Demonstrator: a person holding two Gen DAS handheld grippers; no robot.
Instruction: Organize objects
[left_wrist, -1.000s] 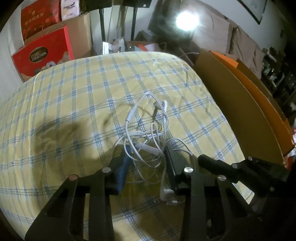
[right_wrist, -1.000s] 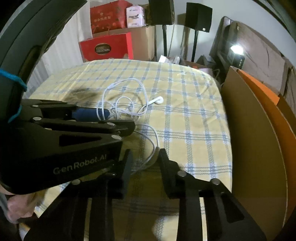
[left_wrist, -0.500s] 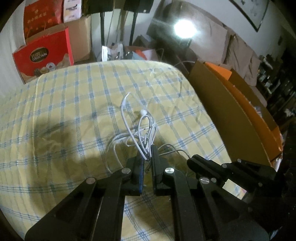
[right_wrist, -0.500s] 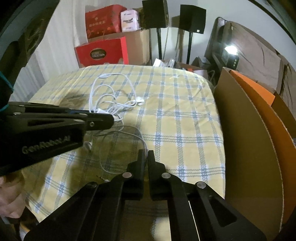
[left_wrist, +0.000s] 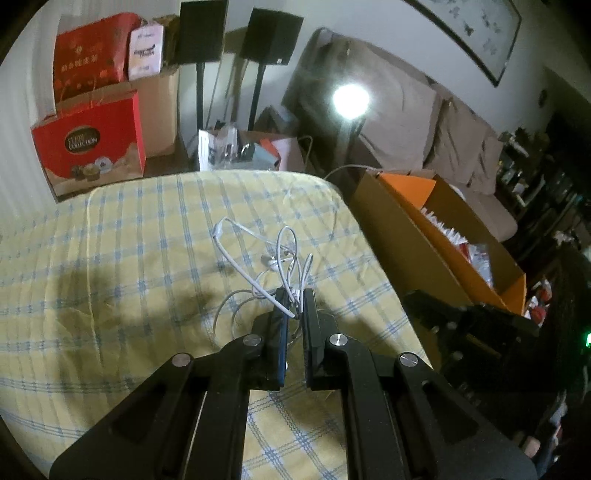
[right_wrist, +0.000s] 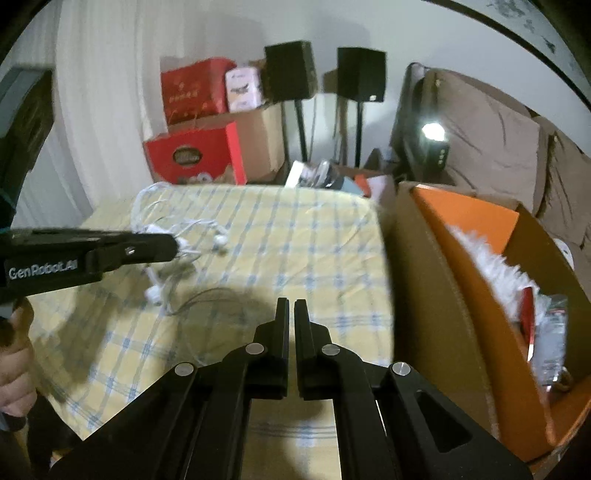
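Above the yellow plaid tablecloth (left_wrist: 110, 266), the left gripper (left_wrist: 294, 295) has its jaws pressed together on a bunch of white wired earphones (left_wrist: 284, 258), whose loops rise from the fingertips while other strands trail down onto the cloth. From the right wrist view, an earbud (right_wrist: 153, 294) dangles beneath that gripper and another (right_wrist: 221, 242) hangs beside its tip. The right gripper (right_wrist: 291, 306) is closed to a thin slit; whether a strand of the cord is caught in it cannot be told. An open cardboard box (right_wrist: 461, 295) with an orange lining stands just beside the table's right edge.
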